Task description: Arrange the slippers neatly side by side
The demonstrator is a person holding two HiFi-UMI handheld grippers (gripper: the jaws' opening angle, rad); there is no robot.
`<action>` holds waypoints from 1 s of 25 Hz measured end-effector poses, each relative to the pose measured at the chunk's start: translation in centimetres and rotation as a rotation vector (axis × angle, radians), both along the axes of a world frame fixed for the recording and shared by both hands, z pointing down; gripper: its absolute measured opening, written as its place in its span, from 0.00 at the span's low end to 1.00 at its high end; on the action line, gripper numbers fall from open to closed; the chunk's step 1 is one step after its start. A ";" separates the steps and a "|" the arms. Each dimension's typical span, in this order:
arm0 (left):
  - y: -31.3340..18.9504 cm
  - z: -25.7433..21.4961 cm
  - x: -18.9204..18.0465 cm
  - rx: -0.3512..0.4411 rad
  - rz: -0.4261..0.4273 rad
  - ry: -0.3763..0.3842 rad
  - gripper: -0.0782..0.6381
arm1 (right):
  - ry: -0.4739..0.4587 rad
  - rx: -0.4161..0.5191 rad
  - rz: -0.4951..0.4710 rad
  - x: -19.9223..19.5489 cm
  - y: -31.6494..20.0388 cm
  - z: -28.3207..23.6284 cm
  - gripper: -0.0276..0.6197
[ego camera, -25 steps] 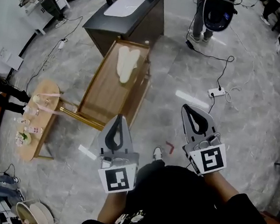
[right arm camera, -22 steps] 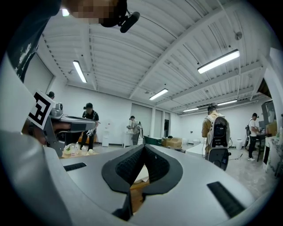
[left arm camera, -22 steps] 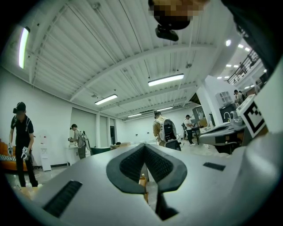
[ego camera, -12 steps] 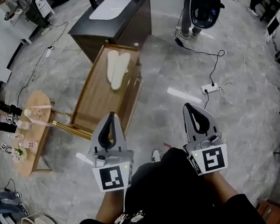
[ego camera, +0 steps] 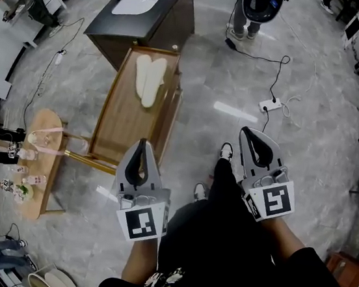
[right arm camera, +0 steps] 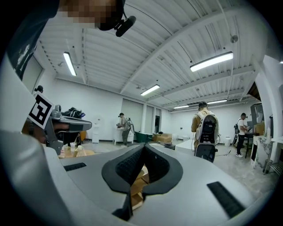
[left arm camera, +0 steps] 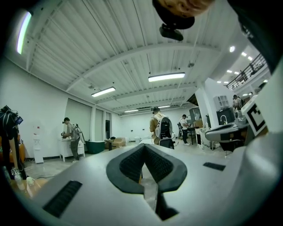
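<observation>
The two cream slippers lie side by side, touching along their length, at the far end of a long wooden table with a raised rim. Nothing else is on that tabletop. Just beyond its far end stands a dark cabinet with a pale sheet on top.

My left gripper hangs over the floor at the table's near right corner, well short of the slippers. Its jaws are pressed together with nothing between them, and in its own view the left gripper points level into the room. My right gripper is further right, beside my dark trouser leg and shoe. Its jaws are also closed and empty, as the right gripper view shows.

To the left of the long table sits a small oval side table carrying cups. On the far right floor lies a white power strip with its cable, and a person wearing a backpack stands beyond it.
</observation>
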State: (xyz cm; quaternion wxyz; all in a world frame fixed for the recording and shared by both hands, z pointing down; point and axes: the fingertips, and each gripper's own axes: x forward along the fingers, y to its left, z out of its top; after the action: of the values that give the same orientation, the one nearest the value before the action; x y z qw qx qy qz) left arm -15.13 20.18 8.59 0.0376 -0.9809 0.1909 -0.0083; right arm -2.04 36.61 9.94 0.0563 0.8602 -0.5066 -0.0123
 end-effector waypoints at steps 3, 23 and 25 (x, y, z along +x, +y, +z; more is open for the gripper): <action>-0.3 0.1 0.6 0.011 0.001 0.000 0.11 | -0.003 -0.006 -0.002 0.7 -0.4 0.1 0.04; -4.7 -0.5 6.8 0.038 -0.089 -0.050 0.11 | -0.054 0.007 -0.103 8.4 -7.2 0.7 0.04; -4.7 -0.6 7.6 0.041 -0.095 -0.058 0.11 | -0.055 0.010 -0.119 9.0 -7.8 0.9 0.04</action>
State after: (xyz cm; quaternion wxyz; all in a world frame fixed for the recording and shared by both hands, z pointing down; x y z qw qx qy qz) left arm -7.53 15.49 7.97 0.0628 -0.9691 0.2362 -0.0345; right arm 6.93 28.77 10.81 0.0373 0.8288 -0.5583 0.0056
